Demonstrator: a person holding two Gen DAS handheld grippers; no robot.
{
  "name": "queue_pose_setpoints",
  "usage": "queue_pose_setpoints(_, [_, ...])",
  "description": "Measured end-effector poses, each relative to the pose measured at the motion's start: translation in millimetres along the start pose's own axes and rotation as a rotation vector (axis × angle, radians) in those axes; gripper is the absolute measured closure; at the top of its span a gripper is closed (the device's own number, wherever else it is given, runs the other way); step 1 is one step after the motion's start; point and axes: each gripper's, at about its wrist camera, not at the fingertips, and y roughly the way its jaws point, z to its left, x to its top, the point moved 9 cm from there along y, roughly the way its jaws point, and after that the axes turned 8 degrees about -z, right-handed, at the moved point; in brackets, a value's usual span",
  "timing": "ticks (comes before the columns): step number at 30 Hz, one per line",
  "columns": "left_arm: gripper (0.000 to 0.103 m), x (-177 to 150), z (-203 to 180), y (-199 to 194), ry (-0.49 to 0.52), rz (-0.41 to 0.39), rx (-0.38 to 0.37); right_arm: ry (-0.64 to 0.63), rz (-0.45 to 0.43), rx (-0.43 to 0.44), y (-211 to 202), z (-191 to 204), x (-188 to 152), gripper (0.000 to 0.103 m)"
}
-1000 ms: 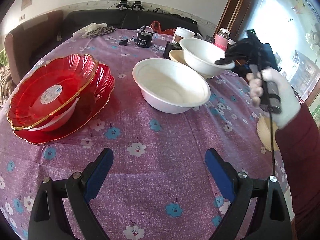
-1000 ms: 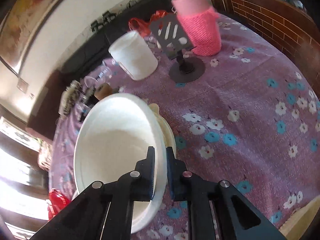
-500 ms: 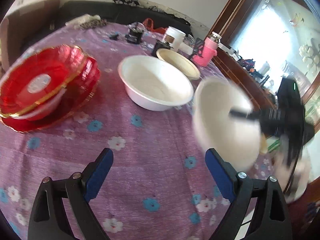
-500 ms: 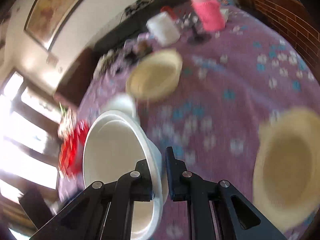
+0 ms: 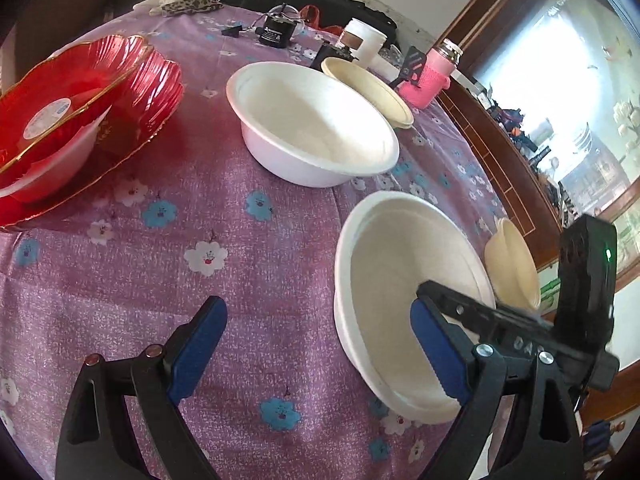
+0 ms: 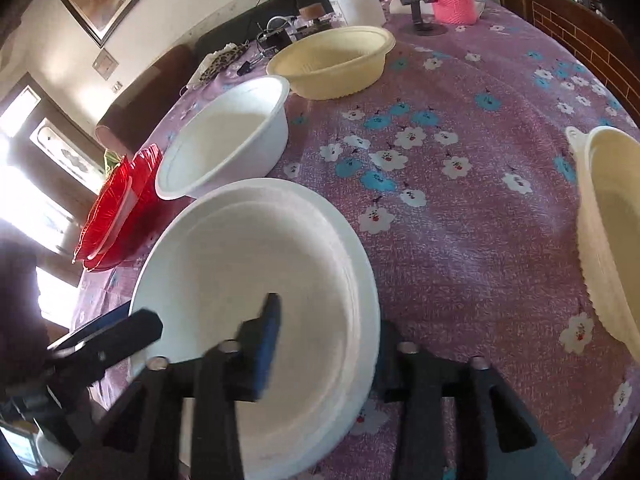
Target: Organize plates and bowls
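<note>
The right tool (image 6: pixel 324 344) is opening; its fingers straddle the near rim of a white bowl (image 6: pixel 256 300) resting on the purple floral tabletop (image 6: pixel 460 216), one inside and one outside, pads no longer pressing. The left tool (image 5: pixel 316 344) stands wide and empty above the cloth, at 9 o'clock of that bowl. At 12 o'clock sits a second white bowl (image 5: pixel 312 124); beyond it a cream bowl (image 5: pixel 368 92). Another cream bowl (image 6: pixel 612 232) sits at 3 o'clock. Stacked red plates (image 5: pixel 80 112) lie at 10 o'clock.
</note>
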Motion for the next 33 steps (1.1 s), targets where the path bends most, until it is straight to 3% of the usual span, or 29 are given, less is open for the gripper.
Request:
queue_pose_setpoints(4, [0.039, -1.7, -6.2, 5.3, 0.020, 0.019, -0.011, 0.016, -0.006, 0.011, -3.9, -1.1, -0.8, 0.056])
queue_pose_setpoints(9, [0.047, -12.2, -18.9, 14.5, 0.042, 0.059, -0.037, 0.009, 0.000, 0.025, -0.7, 6.3, -2.7, 0.056])
queue_pose_setpoints(12, [0.059, -16.6, -24.8, 15.2, 0.064, 0.066, -0.051, -0.042, -0.026, 0.001, -2.9, 16.3, -1.3, 0.065])
queue_pose_setpoints(15, [0.060, -15.6, -25.9, 10.0, 0.082, 0.043, -0.043, -0.102, -0.073, -0.014, -13.5, 27.4, 2.9, 0.068])
queue_pose_setpoints(23, [0.060, 5.5, -3.8, -25.4, 0.035, -0.069, -0.025, -0.132, -0.101, 0.057, -17.6, 61.3, 9.8, 0.069])
queue_pose_setpoints(33, [0.060, 12.3, 23.3, -38.5, -0.029, -0.104, -0.006, -0.168, -0.113, 0.073, -7.9, 90.0, 11.7, 0.069])
